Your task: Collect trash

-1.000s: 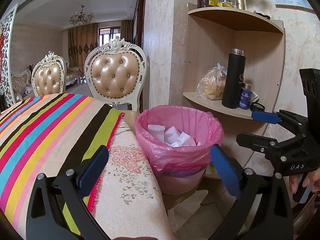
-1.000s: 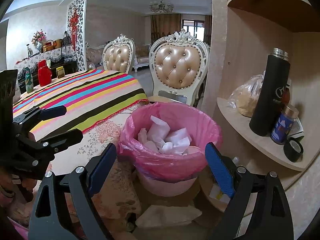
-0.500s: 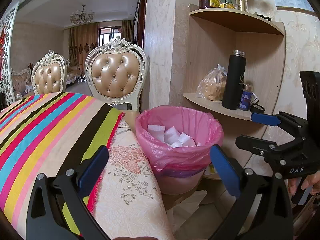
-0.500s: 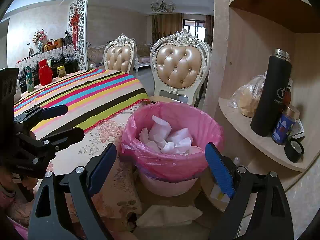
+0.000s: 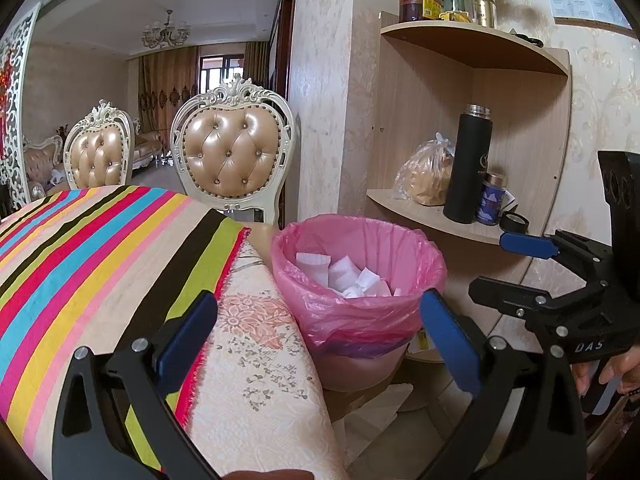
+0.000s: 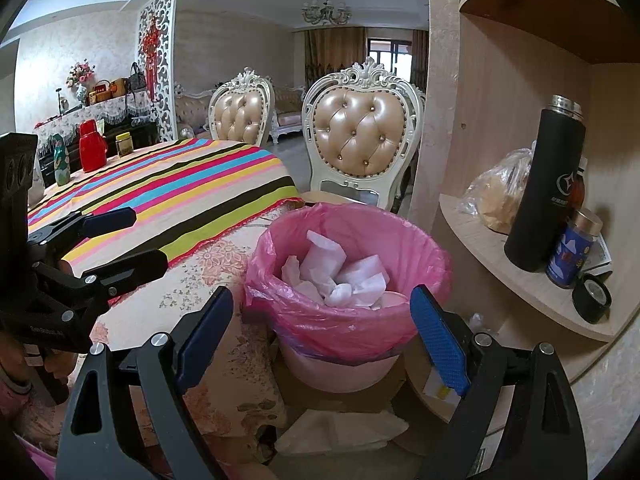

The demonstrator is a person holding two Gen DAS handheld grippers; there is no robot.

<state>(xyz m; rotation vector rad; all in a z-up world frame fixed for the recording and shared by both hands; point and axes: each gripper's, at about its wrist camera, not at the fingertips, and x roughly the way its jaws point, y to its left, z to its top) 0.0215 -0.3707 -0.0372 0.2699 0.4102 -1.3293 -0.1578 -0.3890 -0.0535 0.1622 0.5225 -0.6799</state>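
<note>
— Two grippers, and nothing between either pair of fingers. What differs from a second ago?

— Almost nothing. The left gripper [image 5: 318, 334] and the right gripper [image 6: 322, 334] sit where they sat; the bin frames the same way in both wrist views, and the crumpled white paper [image 6: 340, 276] inside it lies as it did.

— How do the claws stand?

— Both are spread wide and empty. The left gripper's blue pads [image 5: 188, 332] straddle the edge of the tablecloth and the near side of the bin; the right gripper's blue pads [image 6: 438, 336] flank the bin's front rim without touching it.

— And the poses?

— Both point forward and slightly downward toward the bin, side by side. From the left wrist view the right gripper shows at the right edge, a hand [image 5: 612, 372] beneath it.

— Where is the task's thing?

— The pink-lined trash bin [image 5: 360, 312] stands just beside the table with the striped tablecloth [image 5: 92, 256], below the wooden corner shelf [image 6: 516, 280]. White paper fills its bottom. Another pale sheet [image 6: 344, 426] lies on the floor in front of the bin.
</note>
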